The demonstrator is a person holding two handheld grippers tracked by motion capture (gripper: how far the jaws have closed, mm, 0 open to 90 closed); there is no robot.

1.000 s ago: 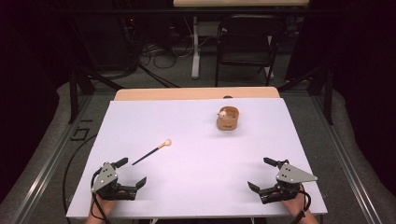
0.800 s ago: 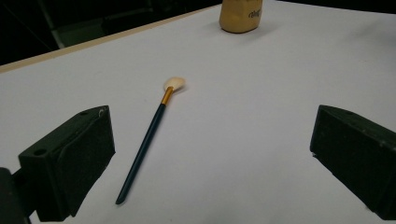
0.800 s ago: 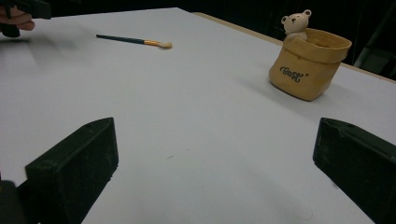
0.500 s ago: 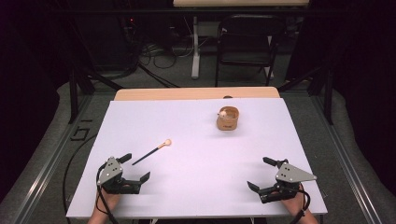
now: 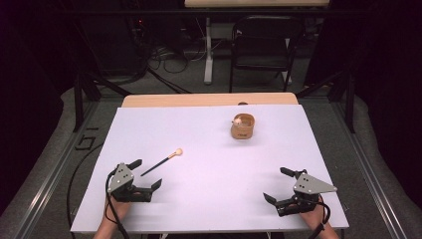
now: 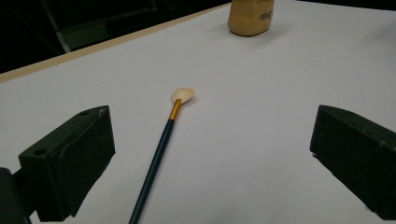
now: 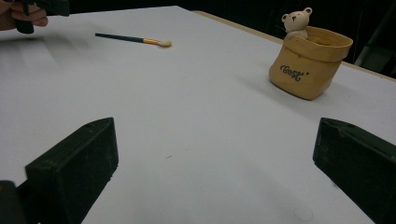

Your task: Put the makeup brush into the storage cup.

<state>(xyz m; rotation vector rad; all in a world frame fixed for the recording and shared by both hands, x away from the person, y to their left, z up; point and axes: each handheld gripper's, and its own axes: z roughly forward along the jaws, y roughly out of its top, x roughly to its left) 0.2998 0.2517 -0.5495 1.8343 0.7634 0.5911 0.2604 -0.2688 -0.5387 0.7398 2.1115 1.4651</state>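
Nothing is grasped yet: the brush point(image 5: 161, 162) lies near the tabletop's near-left corner, its handle end between the spread jaws of the left gripper point(image 5: 148, 174). Right gripper point(image 5: 275, 184), also released, rests near the near-right corner. Pickup remains.

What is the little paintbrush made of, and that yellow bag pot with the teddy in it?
The paintbrush looks like dark painted wood or plastic with a shiny gold metal collar and pale soft bristles. The bag pot looks like smooth, matte ceramic shaped into folds like paper, though it could be plastic. The teddy looks the same.
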